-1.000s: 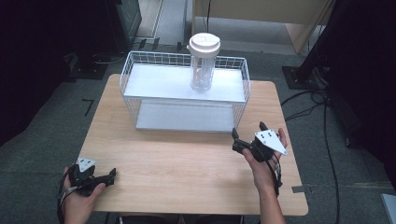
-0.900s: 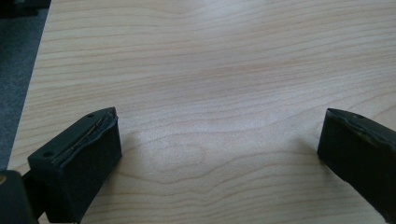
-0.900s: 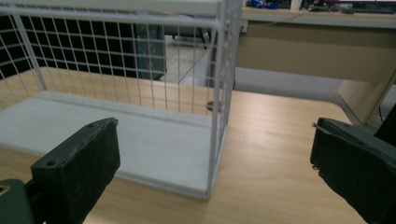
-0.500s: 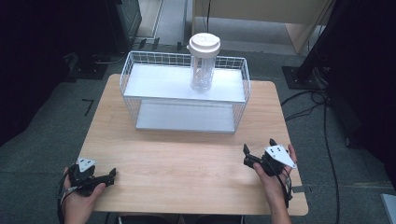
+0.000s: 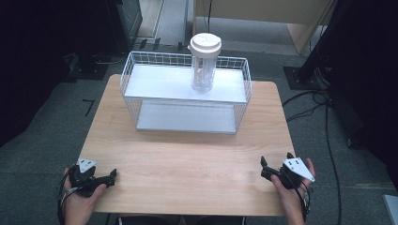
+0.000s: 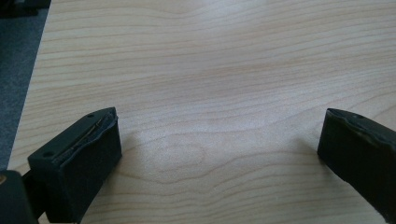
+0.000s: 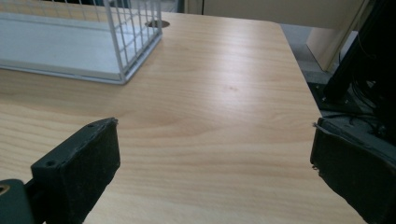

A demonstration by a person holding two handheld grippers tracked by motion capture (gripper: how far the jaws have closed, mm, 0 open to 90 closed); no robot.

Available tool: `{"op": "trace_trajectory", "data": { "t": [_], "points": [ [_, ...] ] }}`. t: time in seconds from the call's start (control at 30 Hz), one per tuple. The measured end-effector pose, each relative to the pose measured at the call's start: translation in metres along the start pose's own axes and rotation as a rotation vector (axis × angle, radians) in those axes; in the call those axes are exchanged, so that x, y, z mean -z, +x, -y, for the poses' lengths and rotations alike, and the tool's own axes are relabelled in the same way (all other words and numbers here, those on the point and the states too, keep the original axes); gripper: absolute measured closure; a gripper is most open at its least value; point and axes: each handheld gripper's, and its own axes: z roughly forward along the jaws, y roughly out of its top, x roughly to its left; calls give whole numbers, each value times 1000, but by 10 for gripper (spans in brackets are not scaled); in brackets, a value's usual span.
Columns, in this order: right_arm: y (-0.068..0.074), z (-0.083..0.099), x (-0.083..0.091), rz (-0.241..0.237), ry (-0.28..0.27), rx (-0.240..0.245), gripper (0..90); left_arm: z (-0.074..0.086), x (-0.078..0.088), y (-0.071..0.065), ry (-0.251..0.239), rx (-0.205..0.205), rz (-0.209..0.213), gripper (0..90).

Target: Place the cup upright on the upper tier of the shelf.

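On the rack's [image 5: 141,86] upper shelf, the jar [image 5: 204,65] stands upright, lid up.

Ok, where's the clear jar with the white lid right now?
In the high view the clear jar stands upright on the top shelf of the white wire rack, right of its centre, at the table's far side.

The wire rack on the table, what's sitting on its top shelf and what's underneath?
On the wire rack's top shelf stands a clear jar with a white lid. The lower shelf looks bare; its back part is covered by the top shelf.
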Motion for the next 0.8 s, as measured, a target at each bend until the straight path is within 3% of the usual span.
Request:
{"op": "trace_trajectory", "data": {
  "t": [0.5,0.73,0.8],
  "points": [
    [-34,25,17,18,80,-6,17,0,0,0,0,0,0,0],
    [-45,31,22,11,160,25,17,0,0,0,0,0,0,0],
    [-50,32,22,-18,217,19,17,0,0,0,0,0,0,0]
  ]
}}
